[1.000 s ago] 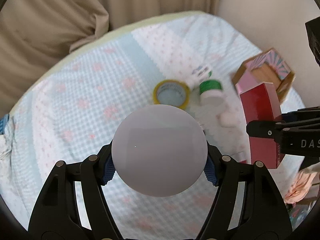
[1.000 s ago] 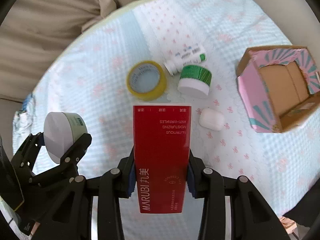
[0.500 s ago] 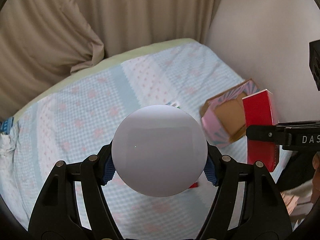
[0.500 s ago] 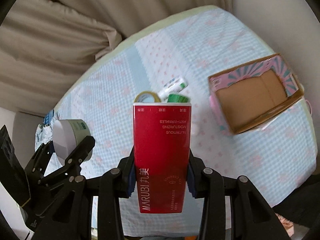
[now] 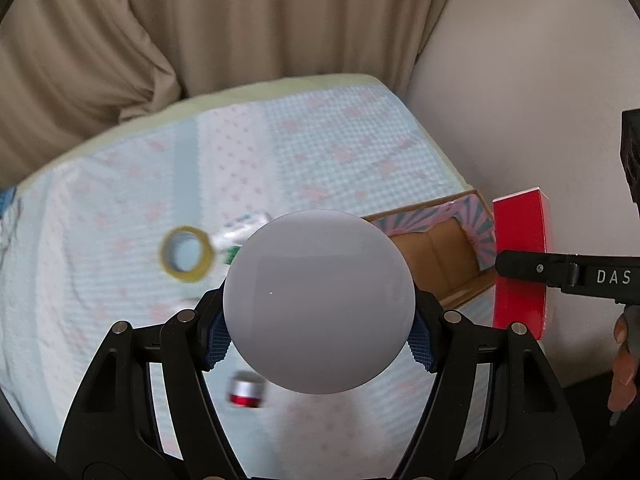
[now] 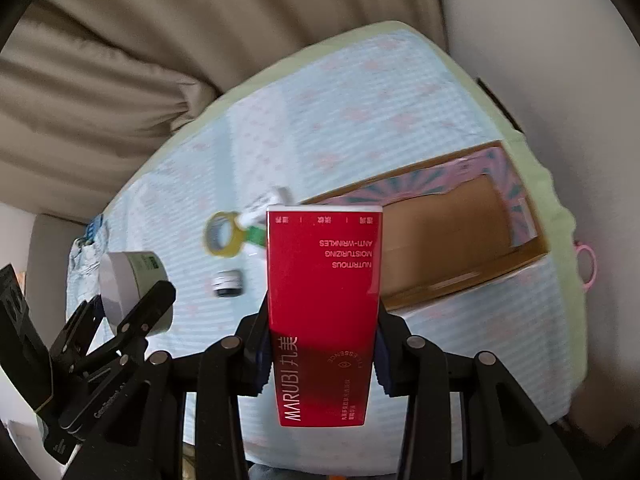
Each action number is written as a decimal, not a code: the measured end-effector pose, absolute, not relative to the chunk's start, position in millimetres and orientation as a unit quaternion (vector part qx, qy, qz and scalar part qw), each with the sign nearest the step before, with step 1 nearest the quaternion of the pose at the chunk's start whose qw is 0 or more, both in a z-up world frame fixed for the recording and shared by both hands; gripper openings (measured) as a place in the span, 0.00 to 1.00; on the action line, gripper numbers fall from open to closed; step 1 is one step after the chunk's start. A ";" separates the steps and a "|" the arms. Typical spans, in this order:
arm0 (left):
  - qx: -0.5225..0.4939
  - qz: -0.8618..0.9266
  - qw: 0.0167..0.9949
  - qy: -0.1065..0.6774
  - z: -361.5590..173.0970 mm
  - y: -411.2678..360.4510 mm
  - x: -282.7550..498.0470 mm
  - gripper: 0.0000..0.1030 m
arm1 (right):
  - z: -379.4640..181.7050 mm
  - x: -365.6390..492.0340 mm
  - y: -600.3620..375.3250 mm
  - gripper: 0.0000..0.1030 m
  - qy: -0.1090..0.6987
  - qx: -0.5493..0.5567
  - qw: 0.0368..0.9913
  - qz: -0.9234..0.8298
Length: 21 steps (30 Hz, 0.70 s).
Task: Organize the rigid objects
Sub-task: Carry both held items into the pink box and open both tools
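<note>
My left gripper (image 5: 319,334) is shut on a round white jar (image 5: 319,300), lid toward the camera, held above the bed; it also shows in the right wrist view (image 6: 128,284). My right gripper (image 6: 322,356) is shut on a tall red Marubi box (image 6: 323,304), seen in the left wrist view (image 5: 520,260) at the right. An open cardboard box with pink and teal flaps (image 6: 460,232) lies on the bed to the right (image 5: 440,256). A yellow tape roll (image 5: 187,254), a white bottle (image 5: 240,228) and a small red-banded jar (image 5: 246,390) lie on the bedspread.
The pale blue bedspread with pink marks (image 5: 120,320) covers the bed. Beige curtains (image 5: 200,40) hang behind it and a plain wall (image 5: 520,100) stands at the right. A pink ring (image 6: 586,266) hangs past the bed's right edge.
Both grippers have risen and pulled back from the bed with their objects. The items on the bedspread look smaller and the open cardboard box has come further into view.
</note>
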<state>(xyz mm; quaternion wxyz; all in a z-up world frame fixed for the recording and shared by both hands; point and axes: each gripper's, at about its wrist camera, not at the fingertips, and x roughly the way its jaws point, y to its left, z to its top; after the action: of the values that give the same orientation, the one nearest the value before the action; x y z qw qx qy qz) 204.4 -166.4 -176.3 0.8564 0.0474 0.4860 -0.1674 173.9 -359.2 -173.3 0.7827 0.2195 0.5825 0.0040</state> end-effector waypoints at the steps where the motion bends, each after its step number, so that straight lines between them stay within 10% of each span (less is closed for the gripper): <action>1: 0.044 -0.166 0.854 0.491 -181.6 -177.3 207.2 0.66 | -178.5 176.1 -373.7 0.37 0.586 0.220 0.780 0.000; 21: 0.096 -0.193 0.755 0.619 -355.2 -328.3 290.2 0.66 | -326.6 253.3 -496.3 0.37 0.662 0.211 0.717 -0.057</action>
<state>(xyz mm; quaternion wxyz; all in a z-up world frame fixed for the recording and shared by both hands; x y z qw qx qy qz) 290.2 -328.3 -355.2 0.7551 0.0958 0.6192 -0.1928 253.3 -496.3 -326.6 0.7170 0.2110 0.6619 -0.0571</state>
